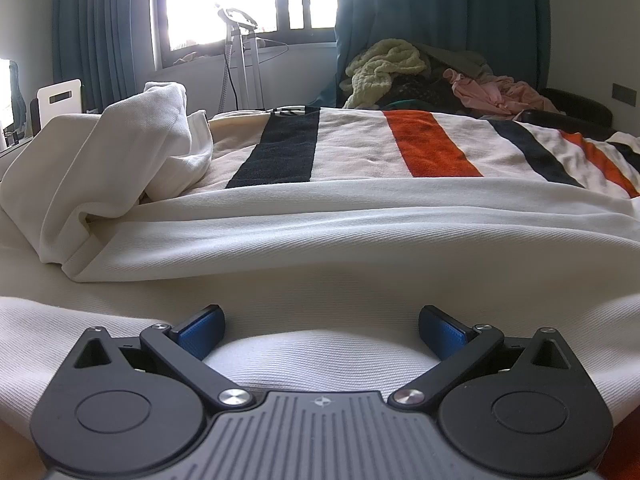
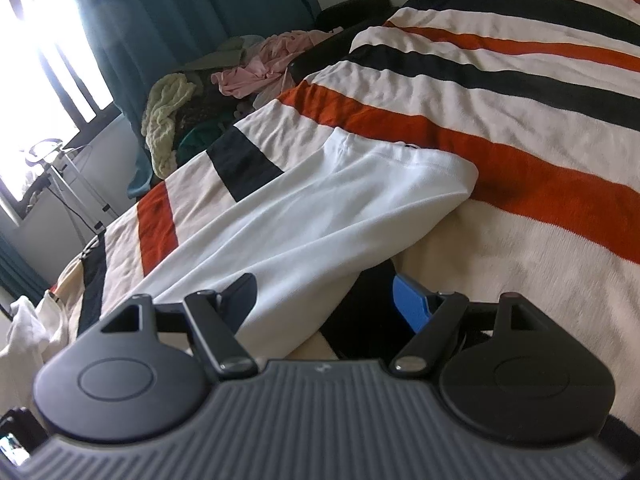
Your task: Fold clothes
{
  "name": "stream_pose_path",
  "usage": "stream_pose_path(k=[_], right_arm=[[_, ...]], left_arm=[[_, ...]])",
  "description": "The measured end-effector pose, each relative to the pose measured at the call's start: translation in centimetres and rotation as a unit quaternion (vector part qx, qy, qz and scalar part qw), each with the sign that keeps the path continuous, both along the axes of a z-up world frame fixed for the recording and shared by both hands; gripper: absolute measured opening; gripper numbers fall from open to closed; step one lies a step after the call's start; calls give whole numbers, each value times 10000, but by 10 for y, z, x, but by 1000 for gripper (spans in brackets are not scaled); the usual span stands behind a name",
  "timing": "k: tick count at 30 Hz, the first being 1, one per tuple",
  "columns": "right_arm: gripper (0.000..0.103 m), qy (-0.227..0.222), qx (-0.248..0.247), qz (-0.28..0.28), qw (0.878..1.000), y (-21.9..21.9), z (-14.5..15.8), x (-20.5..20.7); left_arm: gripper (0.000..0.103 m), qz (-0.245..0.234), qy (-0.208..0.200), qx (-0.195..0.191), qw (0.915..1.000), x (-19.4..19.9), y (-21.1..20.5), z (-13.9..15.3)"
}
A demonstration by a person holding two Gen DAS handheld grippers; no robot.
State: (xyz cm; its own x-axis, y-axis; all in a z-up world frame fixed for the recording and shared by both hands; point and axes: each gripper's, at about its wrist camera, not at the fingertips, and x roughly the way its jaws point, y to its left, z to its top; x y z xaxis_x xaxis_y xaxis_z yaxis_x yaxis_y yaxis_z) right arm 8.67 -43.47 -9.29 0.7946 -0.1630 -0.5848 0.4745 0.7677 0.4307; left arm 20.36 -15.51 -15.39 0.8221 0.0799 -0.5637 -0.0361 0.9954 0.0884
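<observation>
A white ribbed garment [image 1: 320, 236] lies on the striped blanket [image 1: 432, 148], folded lengthwise, with a bunched part [image 1: 132, 140] raised at the left. My left gripper [image 1: 322, 330] is open, low over the near edge of the white cloth, which fills the gap between its blue pads [image 1: 202, 330]. In the right wrist view one end of the white garment [image 2: 320, 216] stretches away over the blanket [image 2: 520, 120]. My right gripper [image 2: 324, 296] is open at its near end, with the cloth's edge over its left finger [image 2: 240, 292].
A heap of clothes [image 1: 432, 76] lies beyond the bed's far edge, with a yellow-green knit [image 1: 384, 66] and a pink piece [image 1: 496, 94]; it also shows in the right wrist view [image 2: 224, 92]. A garment steamer stand [image 1: 240, 48] is by the window. Teal curtains [image 1: 440, 8] hang behind.
</observation>
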Motion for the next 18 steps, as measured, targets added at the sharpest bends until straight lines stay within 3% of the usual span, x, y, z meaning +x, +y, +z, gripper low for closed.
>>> stream_pose_path(k=[18], right_arm=[[77,-33,220,-171,9996,-7,0,-9]], left_arm=[[103,2,-1,-4,10000,0,0,0]])
